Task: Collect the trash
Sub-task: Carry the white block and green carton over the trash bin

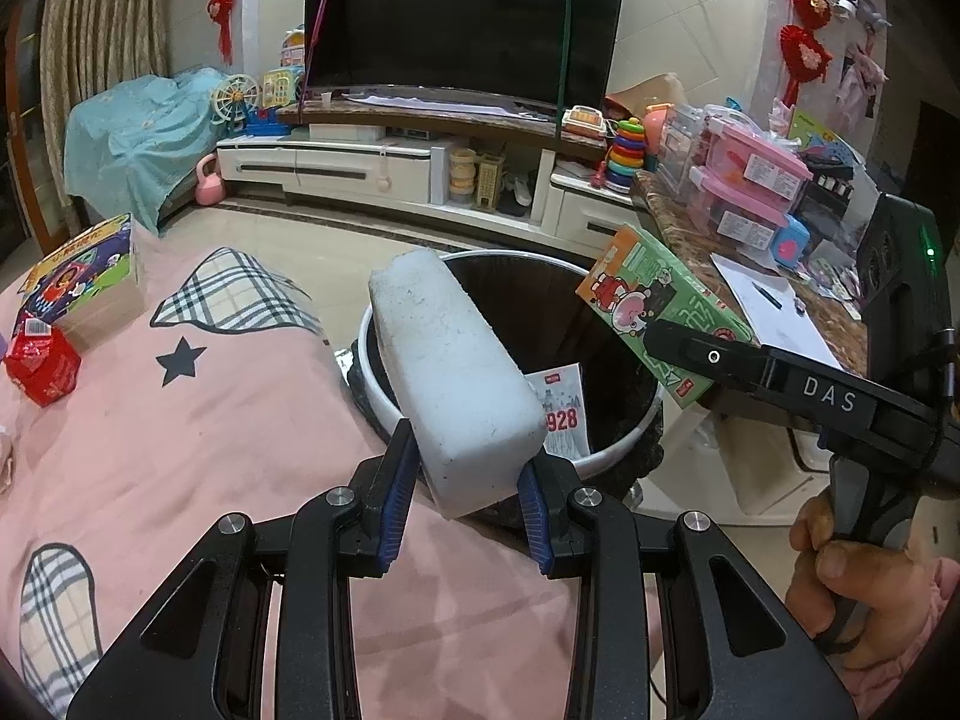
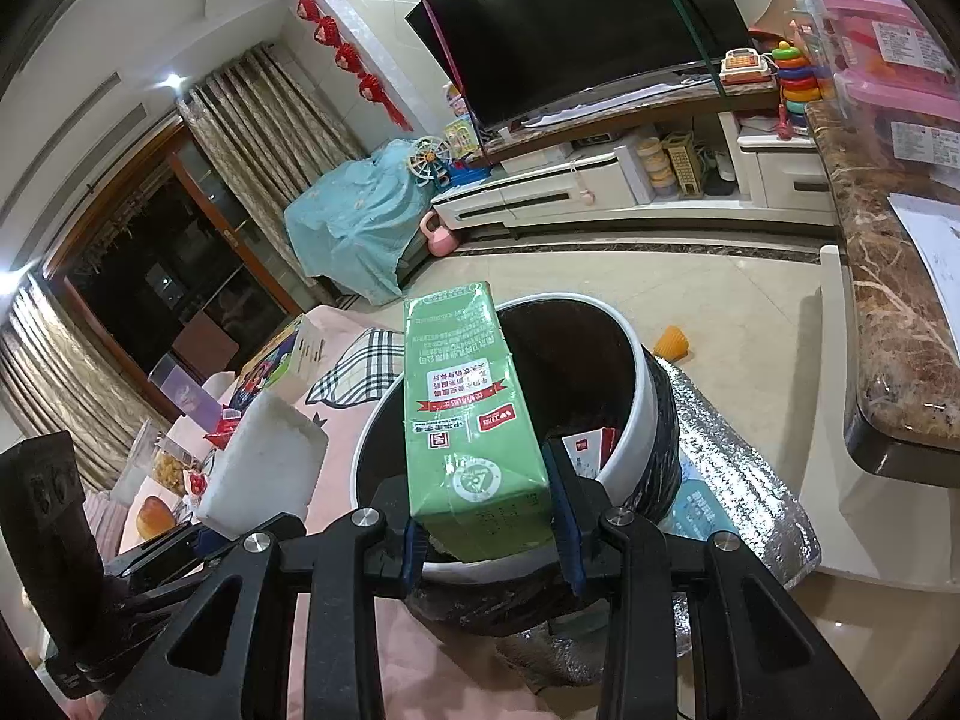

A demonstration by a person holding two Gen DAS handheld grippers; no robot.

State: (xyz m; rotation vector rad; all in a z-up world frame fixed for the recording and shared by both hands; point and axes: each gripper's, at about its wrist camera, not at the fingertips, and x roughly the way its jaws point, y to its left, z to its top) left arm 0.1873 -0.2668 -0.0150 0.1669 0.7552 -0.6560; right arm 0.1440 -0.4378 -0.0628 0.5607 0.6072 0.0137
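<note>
While the left gripper (image 1: 468,498) clamps a white foam block (image 1: 456,384) and the right gripper (image 2: 489,531) pinches a green paper carton (image 2: 468,414), both hang over the round white-rimmed trash bin (image 1: 624,438), which stands beside the pink star-patterned bedspread (image 1: 210,420), before a black television (image 1: 462,18).

One white foam block (image 1: 456,384), one green carton (image 2: 471,420) and one white-rimmed round bin (image 1: 624,444) are counted, plus two pink plastic boxes (image 1: 756,180).
</note>
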